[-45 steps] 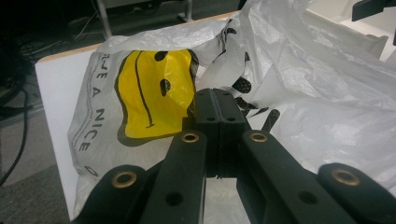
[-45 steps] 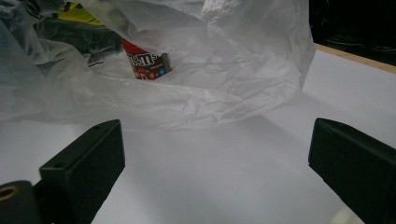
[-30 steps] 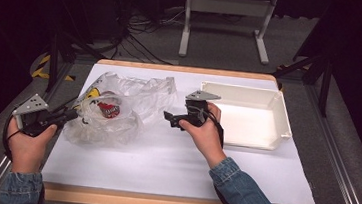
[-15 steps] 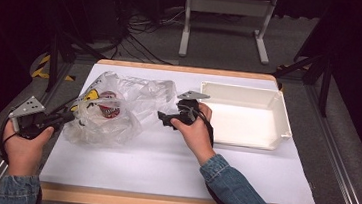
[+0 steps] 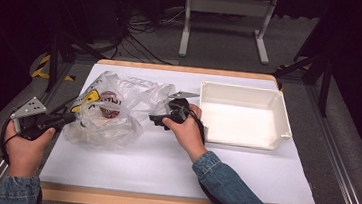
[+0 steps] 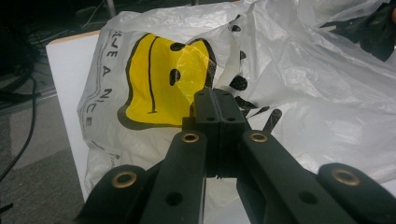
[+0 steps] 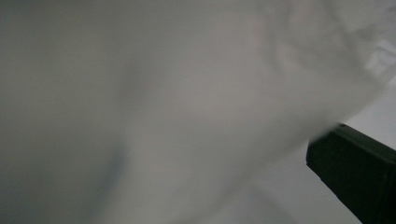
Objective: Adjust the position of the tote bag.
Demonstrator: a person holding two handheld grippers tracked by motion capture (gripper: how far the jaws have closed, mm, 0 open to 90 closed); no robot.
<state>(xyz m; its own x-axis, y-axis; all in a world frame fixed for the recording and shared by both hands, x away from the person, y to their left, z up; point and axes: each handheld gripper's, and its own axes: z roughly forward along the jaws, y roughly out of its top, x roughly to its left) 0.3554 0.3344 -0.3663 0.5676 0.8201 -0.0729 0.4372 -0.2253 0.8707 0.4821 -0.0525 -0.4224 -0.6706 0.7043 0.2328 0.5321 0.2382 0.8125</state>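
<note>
Here a crumpled white plastic bag printed with a yellow smiley face lies on the left half of the white-covered tabletop, nearer its far edge than its near one. The left hand-held gripper comes in over the left edge with its jaws pressed together, clamped on the bag's film at its left side. The right hand-held gripper sits just at the bag's right side; its own view is blurred by close plastic, so whether its jaws are apart cannot be told. A white tray stands toward the far right corner.
</note>
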